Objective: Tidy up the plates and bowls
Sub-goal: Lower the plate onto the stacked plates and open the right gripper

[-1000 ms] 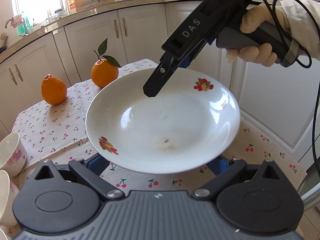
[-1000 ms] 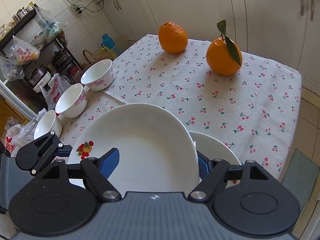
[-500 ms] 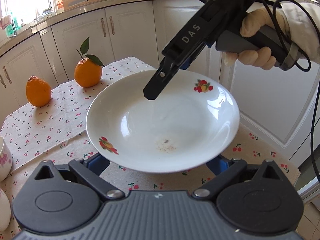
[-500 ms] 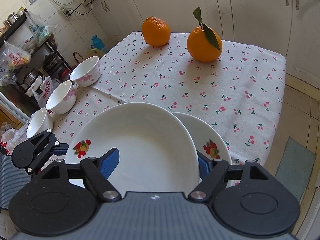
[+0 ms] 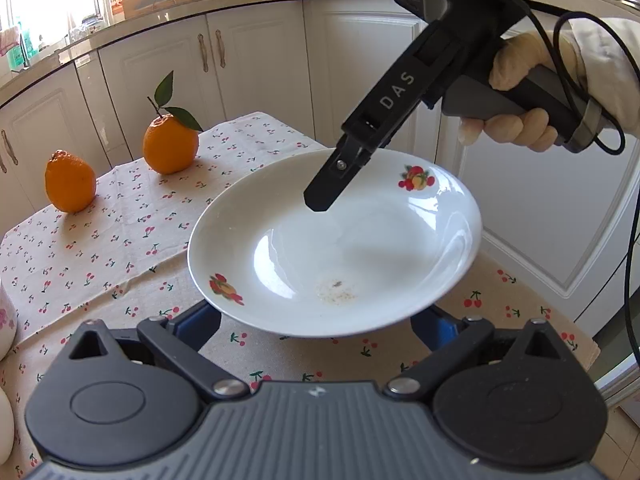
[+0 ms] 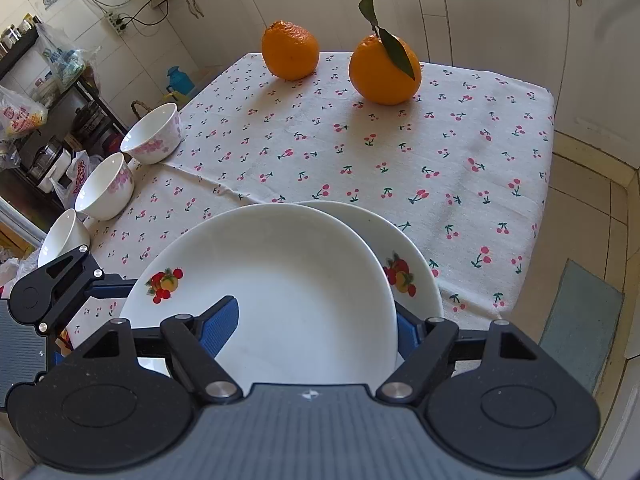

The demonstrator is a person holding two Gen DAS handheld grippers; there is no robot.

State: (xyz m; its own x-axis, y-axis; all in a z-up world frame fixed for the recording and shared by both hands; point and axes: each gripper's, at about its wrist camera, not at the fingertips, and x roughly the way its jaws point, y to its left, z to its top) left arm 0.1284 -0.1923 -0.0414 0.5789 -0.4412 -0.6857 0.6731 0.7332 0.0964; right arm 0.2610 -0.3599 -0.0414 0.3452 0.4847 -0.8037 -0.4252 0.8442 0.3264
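A white plate with fruit decals (image 6: 280, 280) hangs tilted over the cherry-print tablecloth, and my right gripper (image 6: 316, 328) is shut on its rim. One finger (image 5: 332, 184) lies over the plate's inside (image 5: 340, 248); the other is hidden behind it. A second plate (image 6: 412, 280) lies on the cloth, partly under the held one. My left gripper (image 5: 316, 328) is open, its blue pads wide apart under the held plate's near rim. Three white bowls with pink flowers (image 6: 154, 136) (image 6: 106, 188) (image 6: 64, 236) stand along the table's left edge.
Two oranges (image 6: 290, 50) (image 6: 384, 70), one with a leaf, sit at the far end of the table (image 6: 500, 140). White cabinets stand beyond it. A rack with bags (image 6: 24, 112) is on the left. The table's right edge drops to a tiled floor.
Both grippers and the held plate have shifted together across the table. More of the second plate now shows from under the held one. The oranges have slid left in the left wrist view.
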